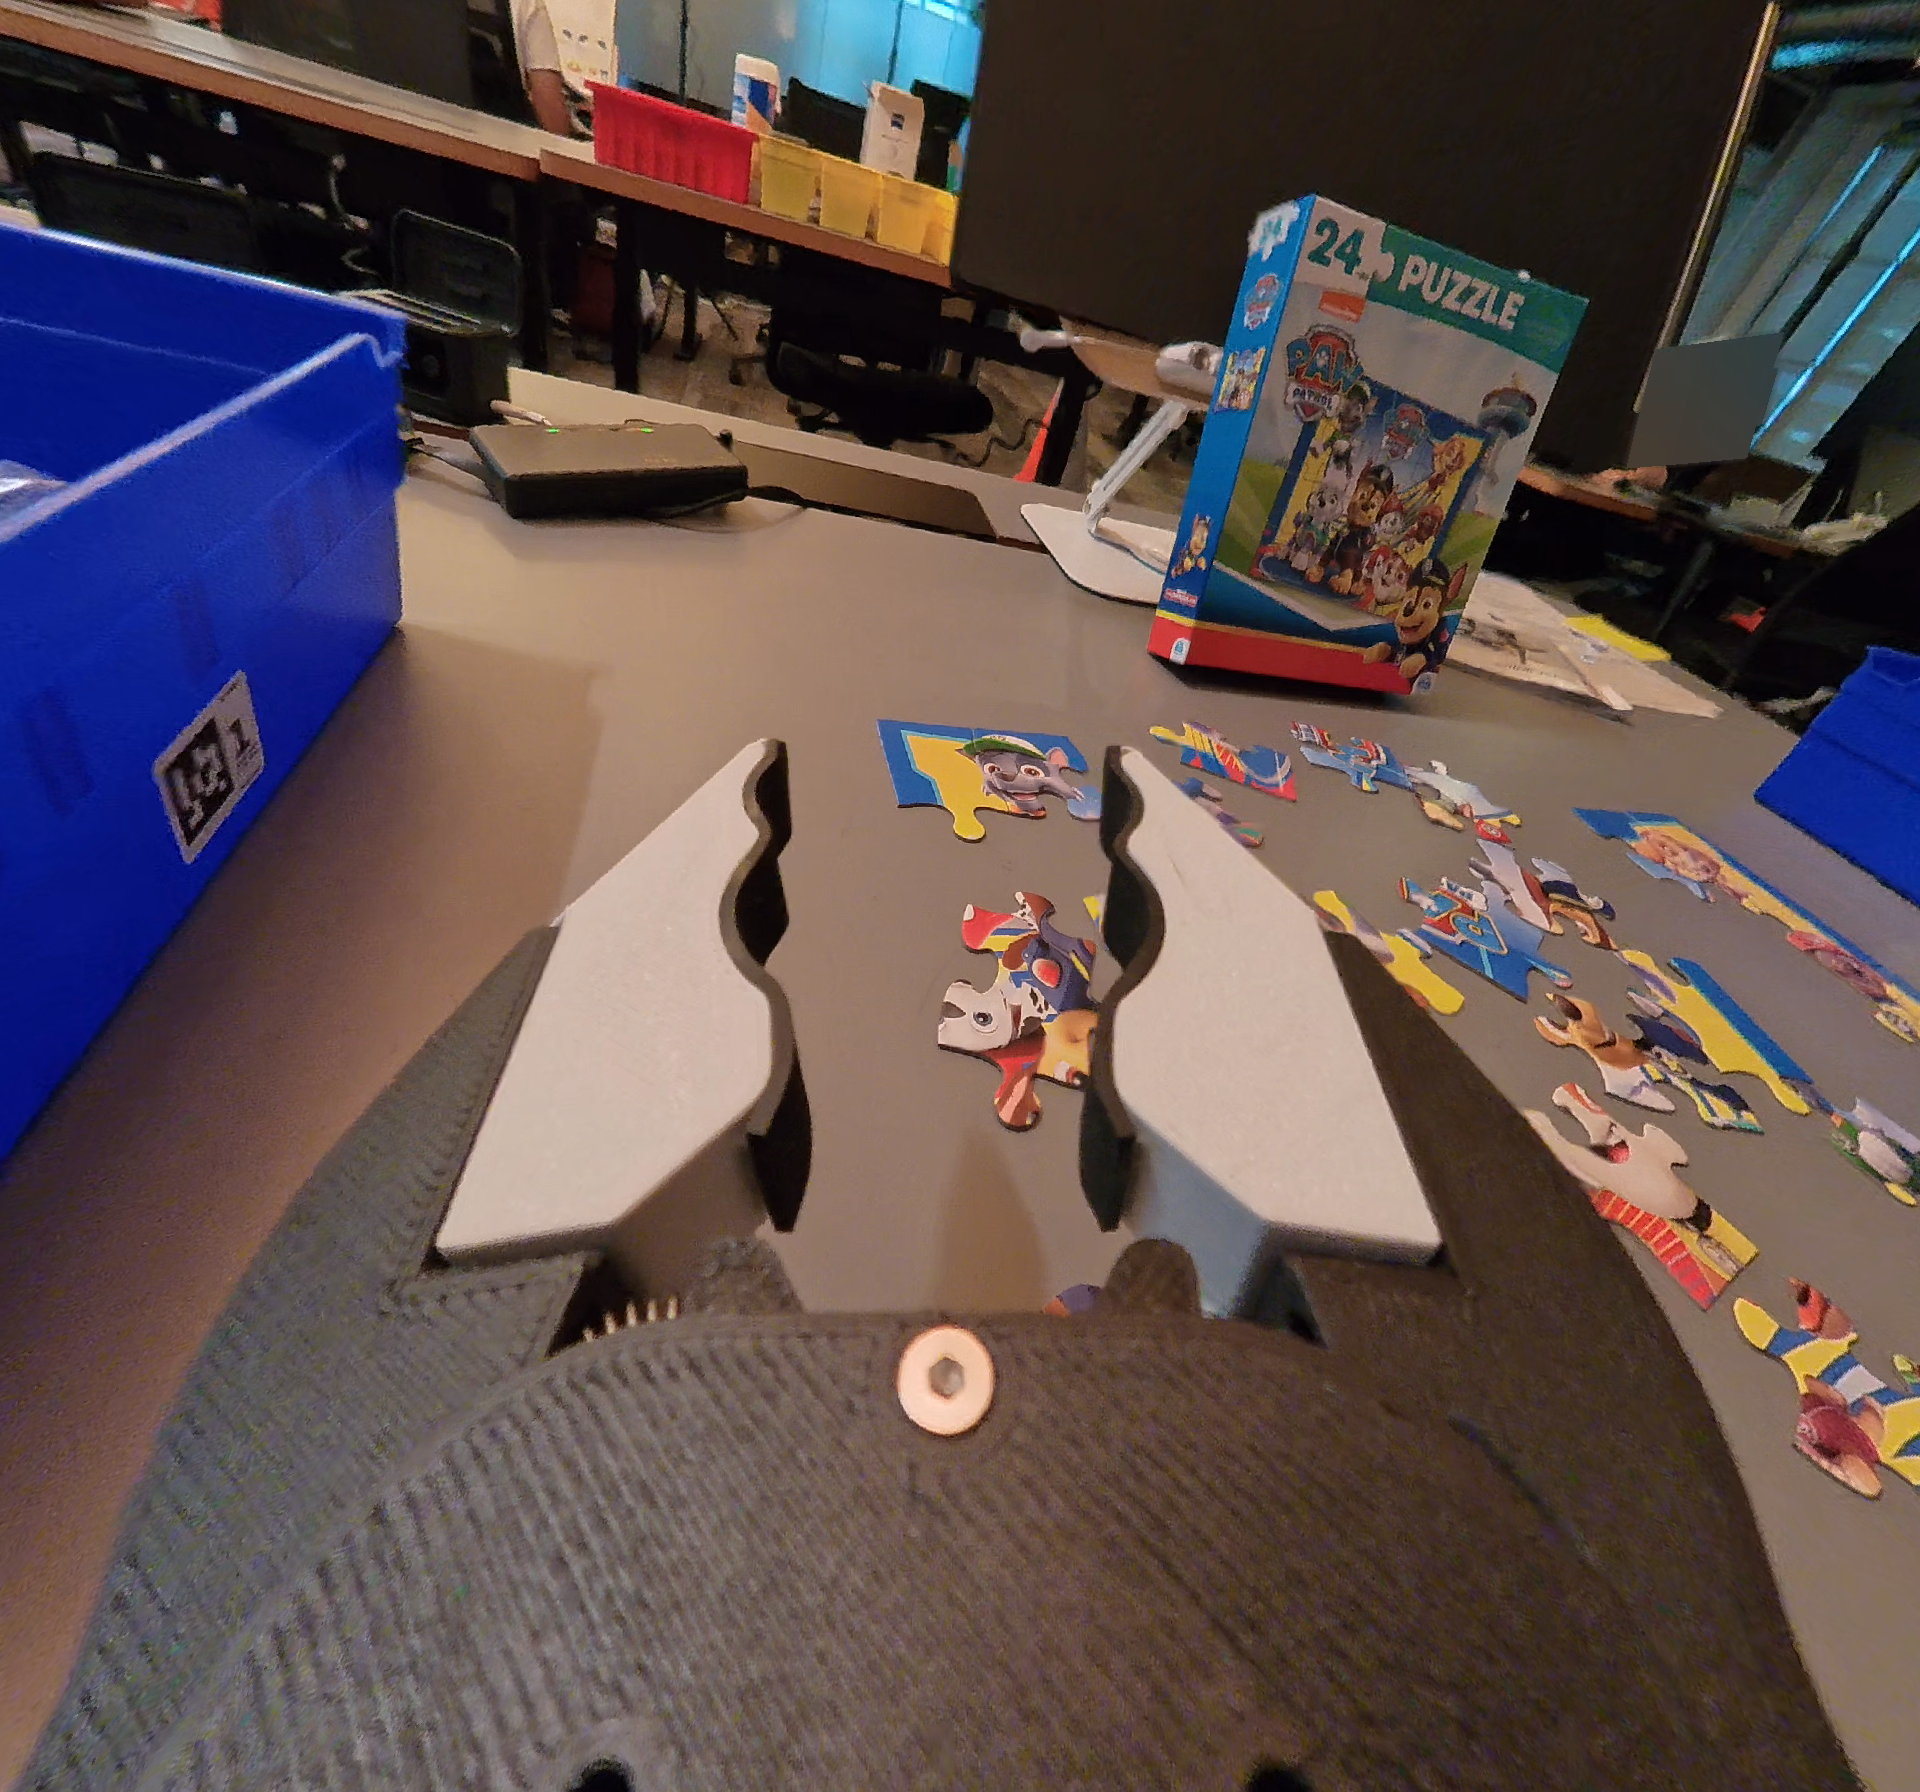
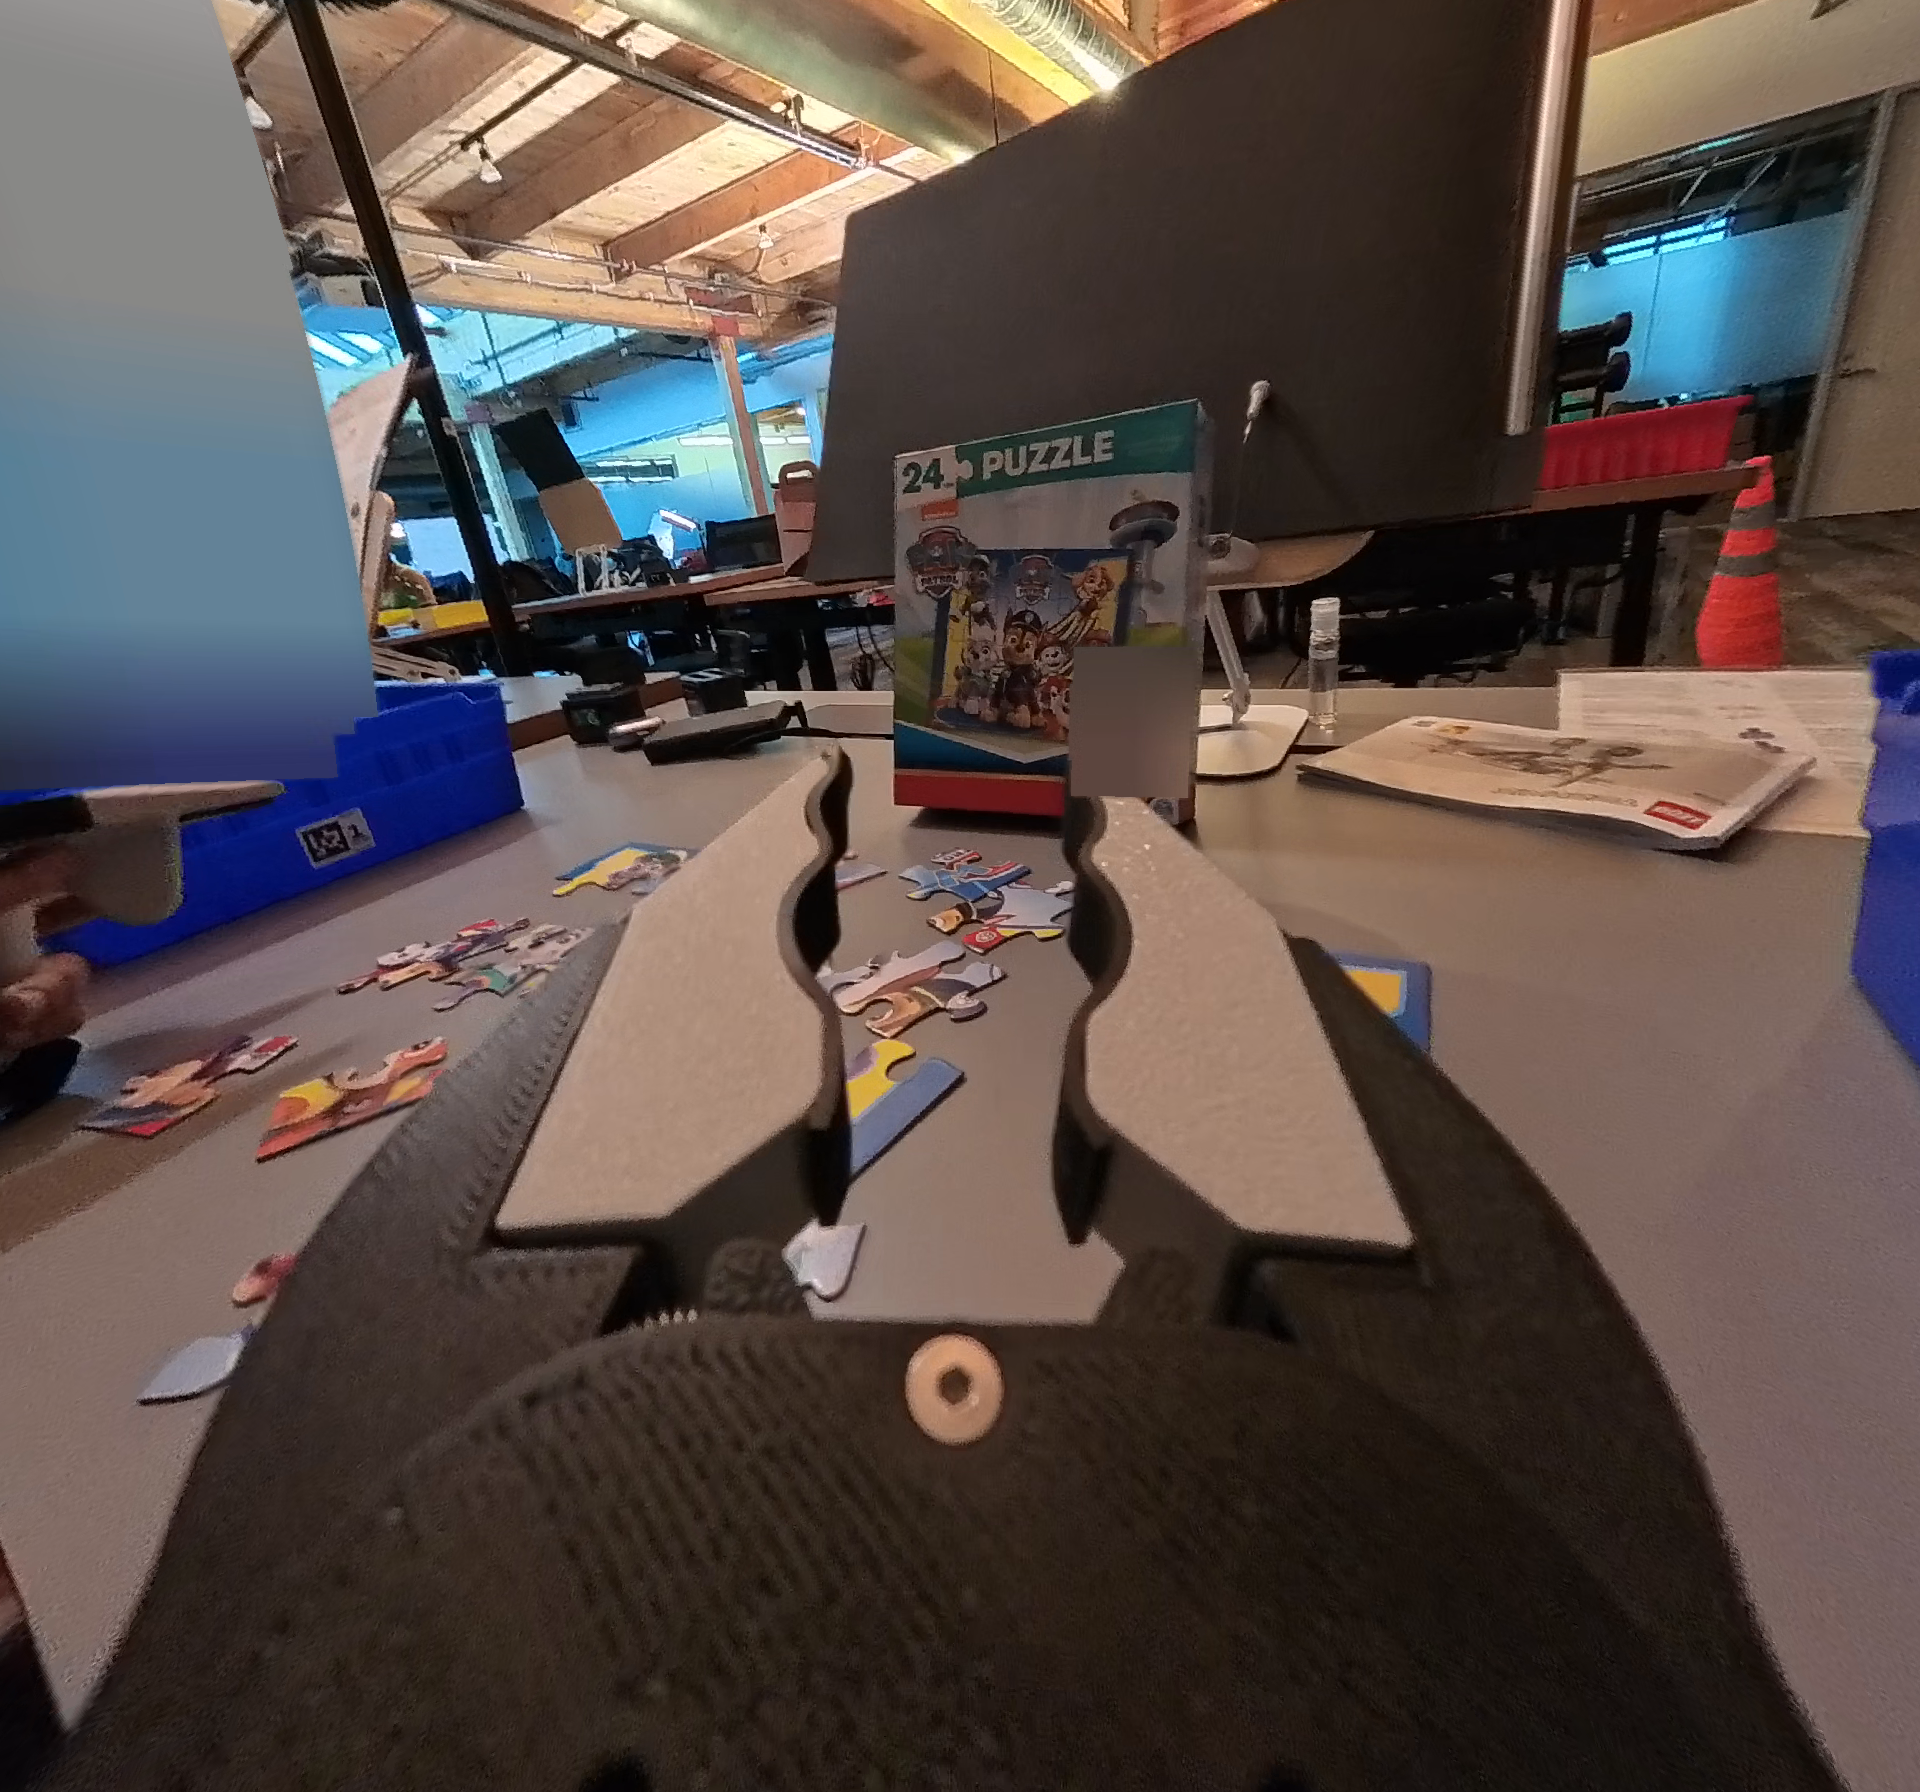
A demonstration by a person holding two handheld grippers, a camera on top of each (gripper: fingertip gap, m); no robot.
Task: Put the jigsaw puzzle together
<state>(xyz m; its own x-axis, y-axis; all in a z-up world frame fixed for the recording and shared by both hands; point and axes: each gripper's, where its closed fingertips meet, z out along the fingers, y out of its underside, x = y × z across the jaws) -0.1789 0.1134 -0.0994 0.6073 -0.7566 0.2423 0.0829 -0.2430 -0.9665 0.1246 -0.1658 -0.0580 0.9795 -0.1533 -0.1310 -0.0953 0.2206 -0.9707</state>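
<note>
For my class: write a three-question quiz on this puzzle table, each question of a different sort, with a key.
1. True or false: the left tool holds a puzzle piece.
2. Multiple choice: the puzzle box is (A) lying flat, (B) standing upright, (C) inside the blue bin.
3. Fill in: the loose puzzle pieces lie on the grey ____.

Key
1. False: its fingers are apart, with nothing between them but a piece flat on the table below.
2. B
3. table
</note>
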